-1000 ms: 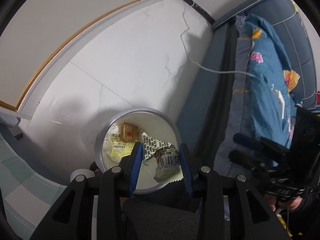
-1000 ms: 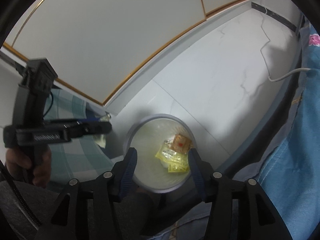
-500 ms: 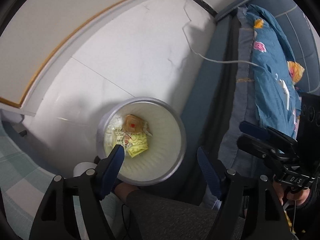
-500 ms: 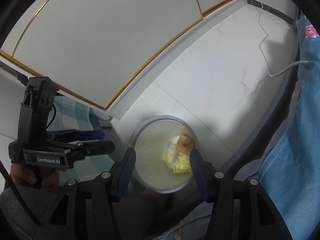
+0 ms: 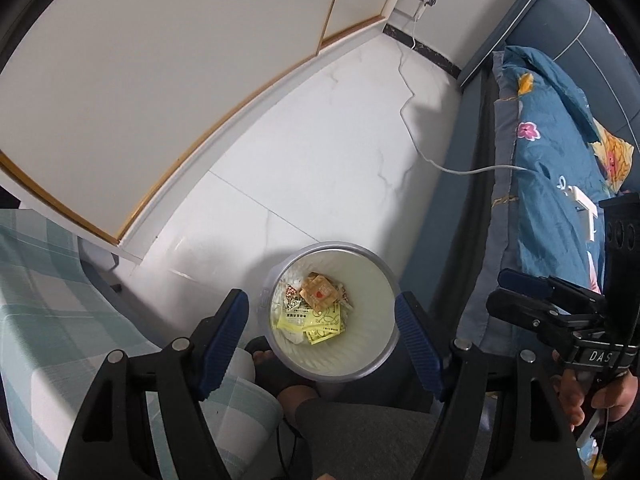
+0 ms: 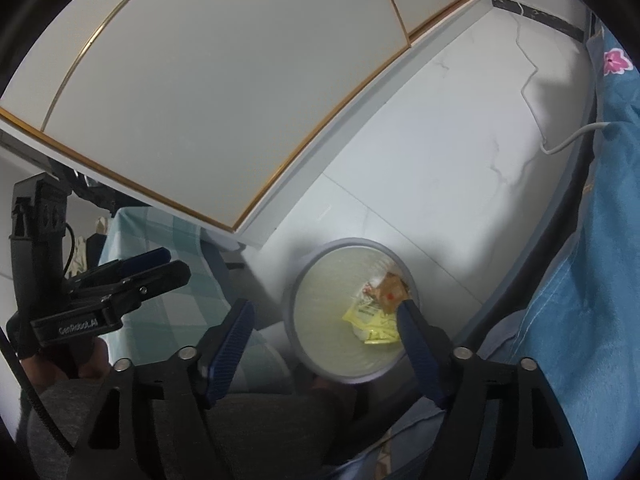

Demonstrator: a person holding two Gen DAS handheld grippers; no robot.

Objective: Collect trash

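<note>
Jaws wide on left gripper (image 5: 322,330), nothing between; a second ago clamped on a barcoded wrapper over the bin (image 5: 276,276), now empty. Wrapper not clearly separable from the wrappers (image 5: 314,312) heaped at the bottom, so probably dropped in. Right gripper (image 6: 326,330) opening too, nothing gripped. One piece of trash apparently delivered. Bin's near rim hidden behind a knee (image 5: 344,420); labels too small to read; any trash left elsewhere outside both views.
</note>
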